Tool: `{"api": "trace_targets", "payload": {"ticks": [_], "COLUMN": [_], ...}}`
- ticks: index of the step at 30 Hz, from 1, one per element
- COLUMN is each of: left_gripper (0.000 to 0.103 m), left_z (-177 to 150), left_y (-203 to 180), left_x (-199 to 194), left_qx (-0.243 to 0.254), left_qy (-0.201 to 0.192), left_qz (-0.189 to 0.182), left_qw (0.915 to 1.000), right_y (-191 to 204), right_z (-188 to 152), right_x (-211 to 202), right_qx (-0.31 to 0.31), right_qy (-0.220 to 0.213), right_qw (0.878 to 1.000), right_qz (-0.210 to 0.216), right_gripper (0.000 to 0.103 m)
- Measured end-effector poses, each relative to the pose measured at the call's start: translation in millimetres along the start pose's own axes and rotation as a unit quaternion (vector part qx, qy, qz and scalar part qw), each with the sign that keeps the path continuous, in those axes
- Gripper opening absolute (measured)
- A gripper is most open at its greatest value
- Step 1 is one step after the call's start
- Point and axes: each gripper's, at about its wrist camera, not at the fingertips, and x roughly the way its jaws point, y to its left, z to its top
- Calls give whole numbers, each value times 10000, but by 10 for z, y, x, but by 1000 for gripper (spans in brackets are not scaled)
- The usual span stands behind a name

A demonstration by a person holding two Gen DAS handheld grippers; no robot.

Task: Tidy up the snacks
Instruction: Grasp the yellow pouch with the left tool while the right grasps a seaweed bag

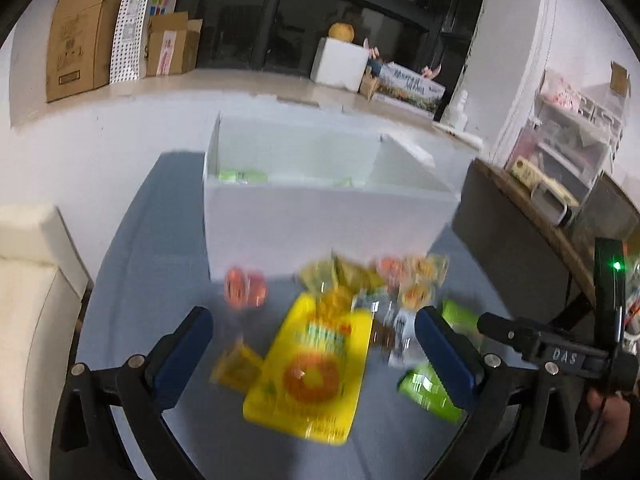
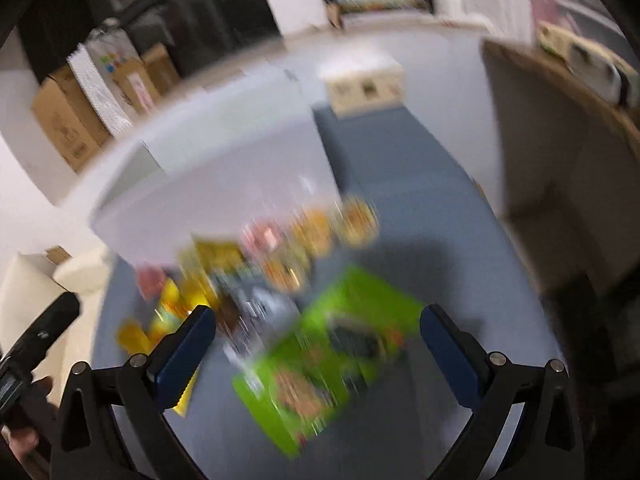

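A big yellow snack bag (image 1: 314, 372) lies on the blue-grey table (image 1: 152, 280), straight ahead between the fingers of my open left gripper (image 1: 314, 334), which hovers above it. Small orange packets (image 1: 245, 287), yellow packets (image 1: 236, 366) and green packets (image 1: 430, 390) lie scattered around it. Behind them stands an open white box (image 1: 320, 220) with green packets inside. In the blurred right wrist view, a large green bag (image 2: 328, 356) lies under my open right gripper (image 2: 318, 334), with the pile of small snacks (image 2: 280, 252) beyond it and the white box (image 2: 224, 184) behind.
A dark wooden side table (image 1: 520, 240) stands to the right of the snacks. A cream cushioned seat (image 1: 32, 280) sits on the left. Cardboard boxes (image 1: 84, 36) line the far wall. The other gripper's handle (image 1: 560, 352) shows at the right edge of the left wrist view.
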Motion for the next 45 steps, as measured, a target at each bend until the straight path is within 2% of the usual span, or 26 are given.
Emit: {"api": "trace_targets", "payload": {"ticks": [4,10,12,18,20,21,22,28,32,35,38,41,45], "left_gripper": [103,103,103,103,103,103,103,103,103,103,103,103,103], "left_z": [-173,-254,-275,-331,-345,-355,-361,-357,-358,-373,-393,-398,-339], "left_y": [-45,-46,-60,-58,-46,-29,-18,55,41,-5,-33,-60,-168], "left_x": [60,150,169,221,223,231,235,263,316,330,339,380,513], "left_qx": [238,261,310,316,297,268,246,174,276,495,573,560,899], "left_qy": [143,271,292,379,384,403,413,452,547,604,650,704,767], "left_qz": [119,46,1,-52,-54,-57,-47,9,31,21,13,-21,-114], "left_qw": [9995,9993,9991,9988,9988,9988,9988,9988,9981,9969,9962,9959,9929], "right_y": [-138,-198,-124,56,70,75,73,-57,-85,-51,-79,-197,-139], "right_z": [-94,-35,-1,102,130,154,165,163,139,247,395,544,544], "right_x": [231,479,554,747,759,771,758,651,384,198,9,-184,-431], "right_qx": [411,859,829,978,995,972,955,852,726,166,-480,-706,-1245], "right_qy": [443,656,714,536,414,381,345,214,-81,-408,-697,-683,-895], "right_qw": [9981,9939,9931,9865,9838,9831,9834,9887,9906,9959,9943,9950,9879], "right_qz": [-123,-201,-425,-1198,-1431,-1502,-1505,-1218,-1156,-789,-649,-182,225], "right_gripper": [103,103,103,103,94,84,79,77,77,77,77,77,77]}}
